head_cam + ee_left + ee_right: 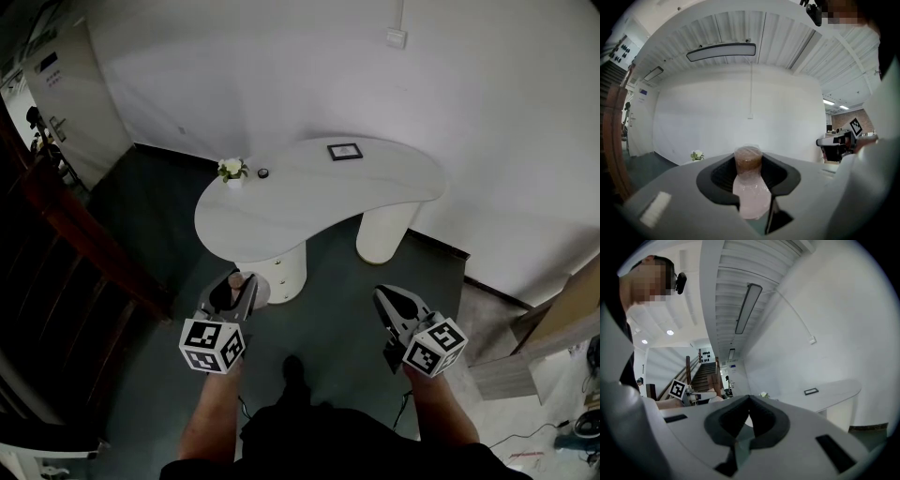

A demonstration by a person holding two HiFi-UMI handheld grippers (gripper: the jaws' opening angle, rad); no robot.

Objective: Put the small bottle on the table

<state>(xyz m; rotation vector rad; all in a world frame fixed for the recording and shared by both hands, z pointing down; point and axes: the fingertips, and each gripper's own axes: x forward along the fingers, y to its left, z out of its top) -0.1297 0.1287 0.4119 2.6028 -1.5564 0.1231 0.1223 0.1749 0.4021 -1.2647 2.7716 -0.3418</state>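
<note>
The small bottle point(238, 280) has a pale pink body and a brown cap. My left gripper point(235, 284) is shut on it, in front of the white curved table point(309, 192) and lower than its top. In the left gripper view the bottle point(751, 190) stands upright between the jaws of the left gripper point(749, 183), cap uppermost. My right gripper point(385, 298) hangs to the right at about the same height. Its jaw tips meet in the right gripper view, so the right gripper point(749, 402) is shut with nothing in it.
On the table stand a small flower pot point(231, 170), a dark round thing point(263, 172) and a framed card point(344, 151). The table rests on two white pedestals point(384, 232). A wooden stair rail point(66, 234) runs at the left, and wooden boards point(553, 337) lie at the right.
</note>
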